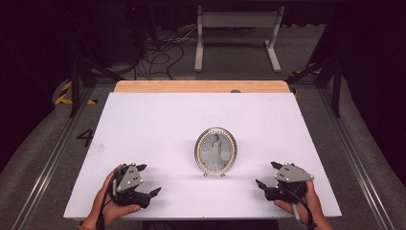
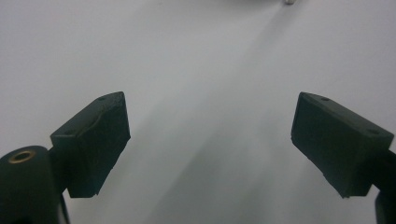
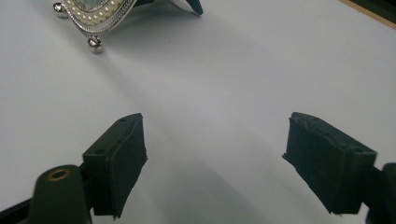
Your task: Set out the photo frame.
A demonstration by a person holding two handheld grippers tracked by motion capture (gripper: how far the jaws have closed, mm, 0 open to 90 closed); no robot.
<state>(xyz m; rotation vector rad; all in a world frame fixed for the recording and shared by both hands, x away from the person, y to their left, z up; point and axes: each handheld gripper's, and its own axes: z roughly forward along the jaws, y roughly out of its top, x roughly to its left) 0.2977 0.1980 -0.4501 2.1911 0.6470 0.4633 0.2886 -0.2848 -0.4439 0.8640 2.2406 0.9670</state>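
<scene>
Both tools parked beside the standing picture frame

The oval picture frame (image 1: 216,150) stands upright mid-desk (image 1: 143,120), between the left tool (image 1: 151,197) and right tool (image 1: 261,184), both gaping wide, empty and apart from it. Looks finished or unstarted; any next grasp needs a gentle two-sided approach.

High view overlooks the table (image 1: 143,120); gripper views skim it, perhaps sharing the frame (image 3: 95,16).

left gripper (image 1: 149,180): black, grey plate | right gripper (image 1: 266,174): black, grey plate, cable
</scene>
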